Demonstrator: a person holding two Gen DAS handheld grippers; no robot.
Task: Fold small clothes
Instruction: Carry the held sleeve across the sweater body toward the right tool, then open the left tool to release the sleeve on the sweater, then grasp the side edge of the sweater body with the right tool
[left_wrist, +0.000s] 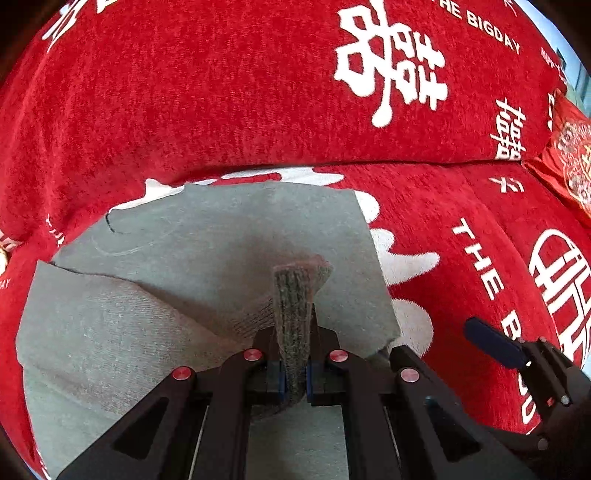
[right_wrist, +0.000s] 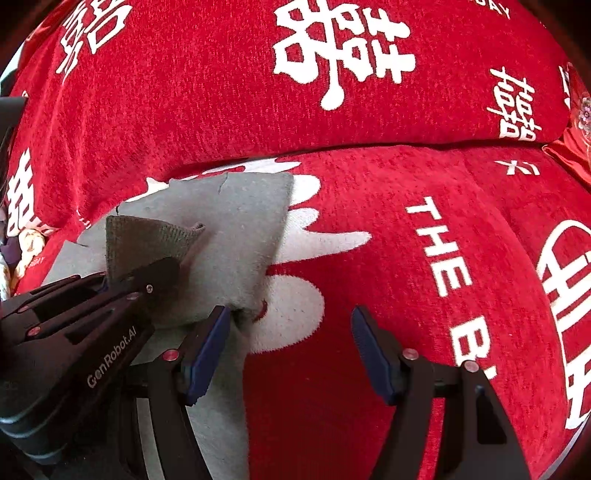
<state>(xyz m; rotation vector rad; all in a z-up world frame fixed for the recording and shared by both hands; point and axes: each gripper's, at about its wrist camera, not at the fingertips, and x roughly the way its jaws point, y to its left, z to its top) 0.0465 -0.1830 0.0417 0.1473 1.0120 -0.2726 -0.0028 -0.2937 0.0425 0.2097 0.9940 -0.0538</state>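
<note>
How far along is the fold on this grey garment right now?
Partly done, by the look of it. The grey garment lies spread on the red sofa cover, with one flap already turned over on the left. In hand: the left gripper is shut on the ribbed hem, lifted above the cloth. The right gripper is open, empty, by the garment's right corner. Left: lay that hem down and finish folding.

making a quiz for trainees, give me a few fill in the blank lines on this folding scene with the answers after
1. The left gripper is shut on a ribbed ____ of the grey garment.
2. The right gripper has its jaws ____, with nothing pinched between them.
3. The garment lies on a ____ cover printed with white characters.
4. The right gripper's pads are ____ in colour.

Missing words: edge; open; red; blue
</note>
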